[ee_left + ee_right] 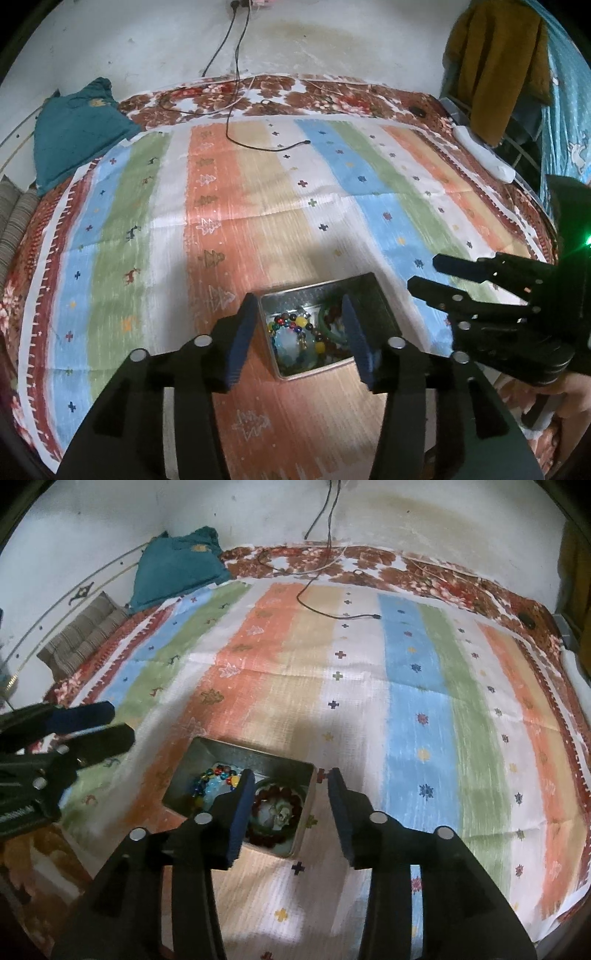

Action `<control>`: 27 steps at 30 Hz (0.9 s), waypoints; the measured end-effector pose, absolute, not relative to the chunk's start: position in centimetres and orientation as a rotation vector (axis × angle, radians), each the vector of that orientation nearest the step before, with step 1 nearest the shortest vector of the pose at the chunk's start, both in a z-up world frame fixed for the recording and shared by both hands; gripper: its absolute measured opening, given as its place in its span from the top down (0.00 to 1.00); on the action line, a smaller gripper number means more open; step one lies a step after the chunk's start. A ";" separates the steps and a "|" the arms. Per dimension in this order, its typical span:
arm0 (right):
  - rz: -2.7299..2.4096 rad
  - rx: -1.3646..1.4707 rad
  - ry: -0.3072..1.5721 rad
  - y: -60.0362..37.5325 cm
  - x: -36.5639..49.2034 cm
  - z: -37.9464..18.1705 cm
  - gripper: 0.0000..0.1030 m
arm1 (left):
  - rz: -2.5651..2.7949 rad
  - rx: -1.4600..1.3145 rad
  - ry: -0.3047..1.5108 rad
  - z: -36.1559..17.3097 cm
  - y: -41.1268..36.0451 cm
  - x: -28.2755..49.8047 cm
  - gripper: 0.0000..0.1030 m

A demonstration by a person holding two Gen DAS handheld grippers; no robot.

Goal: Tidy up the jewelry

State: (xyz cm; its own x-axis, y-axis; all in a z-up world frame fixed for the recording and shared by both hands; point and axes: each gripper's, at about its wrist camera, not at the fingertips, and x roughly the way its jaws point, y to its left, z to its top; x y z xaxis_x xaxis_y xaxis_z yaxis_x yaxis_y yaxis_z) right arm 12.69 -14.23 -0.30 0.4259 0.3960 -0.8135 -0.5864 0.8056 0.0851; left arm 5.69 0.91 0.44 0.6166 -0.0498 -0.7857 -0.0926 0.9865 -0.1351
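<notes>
Legible text, labels, brands, numbers: none found in either wrist view. Striped cloth [288, 206]: printed crosses, tree and animal motifs only, no lettering. Metal tin [295, 834]: no readable marking on its walls. Teal cushion [77, 129]: a small yellow emblem, unreadable.
</notes>
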 end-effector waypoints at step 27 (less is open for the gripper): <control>0.686 -0.181 0.901 -16.5 10.0 1.2 0.21 | 0.041 -0.142 0.879 0.1 -0.1 2.5 0.06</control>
